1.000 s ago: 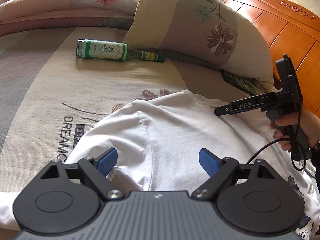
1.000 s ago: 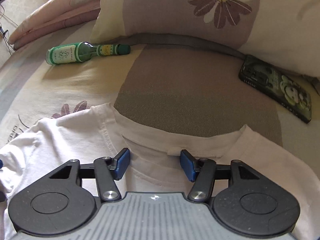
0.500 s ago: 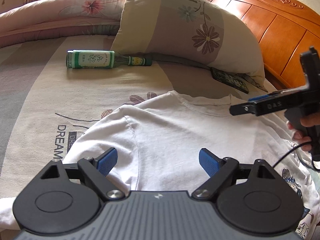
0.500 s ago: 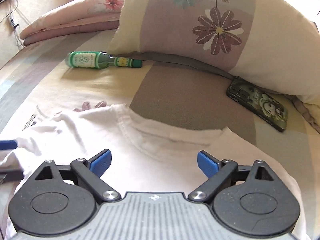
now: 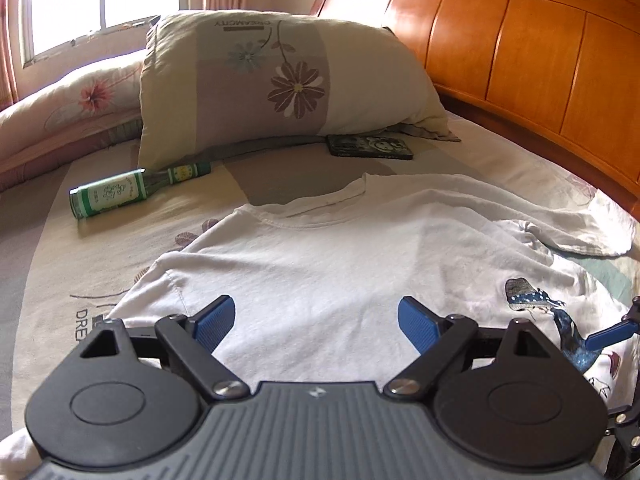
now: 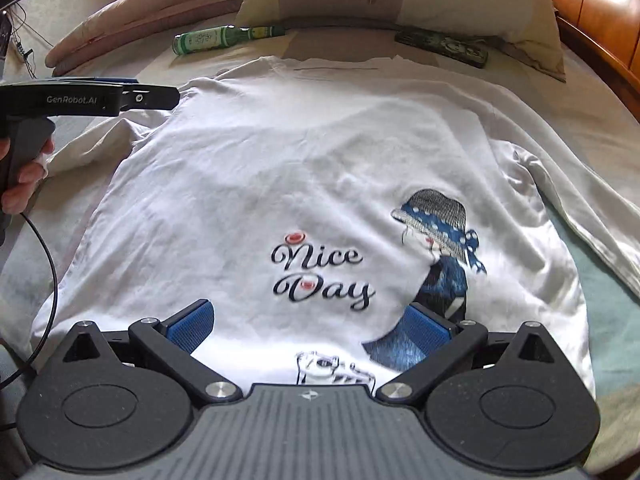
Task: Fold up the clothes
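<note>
A white long-sleeved T-shirt (image 5: 340, 264) lies spread flat, front up, on the bed, collar toward the pillow. Its "Nice Day" print (image 6: 320, 276) and a blue-hatted girl figure show in the right wrist view. My left gripper (image 5: 316, 310) hovers open over the shirt's left shoulder area with nothing between its blue pads. In the right wrist view it appears side-on (image 6: 160, 96) at the left shoulder, held by a hand (image 6: 20, 188). My right gripper (image 6: 308, 312) hangs above the shirt's lower front; its jaws are opening and nothing is between them. One of its fingers (image 5: 608, 336) pokes in at the left wrist view's right edge.
A green glass bottle (image 5: 120, 196) lies on the sheet left of the collar. A phone (image 5: 370, 146) in a patterned case rests by the flowered pillow (image 5: 280, 80). A wooden headboard (image 5: 520, 60) runs along the right. A folded quilt (image 5: 68, 108) sits far left.
The right gripper's jaws went from narrow at the collar to wide, and it drew back to the shirt's lower front. The left gripper also drew back and rolled, still open.
</note>
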Demonstrator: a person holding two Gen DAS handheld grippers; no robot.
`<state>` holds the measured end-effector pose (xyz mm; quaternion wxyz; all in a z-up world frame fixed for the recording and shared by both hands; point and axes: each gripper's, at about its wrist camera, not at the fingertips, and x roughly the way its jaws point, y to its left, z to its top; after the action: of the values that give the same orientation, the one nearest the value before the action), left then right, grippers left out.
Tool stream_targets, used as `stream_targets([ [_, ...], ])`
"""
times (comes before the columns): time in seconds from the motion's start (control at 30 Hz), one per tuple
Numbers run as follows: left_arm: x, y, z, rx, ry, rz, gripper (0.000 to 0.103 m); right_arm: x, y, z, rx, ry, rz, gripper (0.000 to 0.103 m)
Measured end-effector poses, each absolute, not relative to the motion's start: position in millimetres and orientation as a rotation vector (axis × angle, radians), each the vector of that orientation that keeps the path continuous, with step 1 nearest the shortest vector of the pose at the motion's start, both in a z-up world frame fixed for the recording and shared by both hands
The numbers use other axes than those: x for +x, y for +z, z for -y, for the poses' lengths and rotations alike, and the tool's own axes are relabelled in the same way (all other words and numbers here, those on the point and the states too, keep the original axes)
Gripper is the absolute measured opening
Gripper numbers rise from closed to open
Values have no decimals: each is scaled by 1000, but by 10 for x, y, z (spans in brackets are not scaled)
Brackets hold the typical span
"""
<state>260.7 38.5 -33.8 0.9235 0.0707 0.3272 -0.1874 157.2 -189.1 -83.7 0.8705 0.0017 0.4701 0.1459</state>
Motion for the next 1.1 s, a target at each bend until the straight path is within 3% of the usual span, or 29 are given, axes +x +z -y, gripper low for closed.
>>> stream_targets([
  [0.23,1942,-479,35,200,-479,-647,91,743,-816,1958,21,369,-859,103],
  [0.43,1201,-578,218,269,-486,-621,91,480,-1022,2058,101,476,-941,103],
  [0.77,547,-747,470,441,-515,-747,92,384,-1486,1977,143,634,-1034,103],
  [1.1,309,-786,670,646,-576,-601,92,399,-1117,2077,45,639,-807,103],
])
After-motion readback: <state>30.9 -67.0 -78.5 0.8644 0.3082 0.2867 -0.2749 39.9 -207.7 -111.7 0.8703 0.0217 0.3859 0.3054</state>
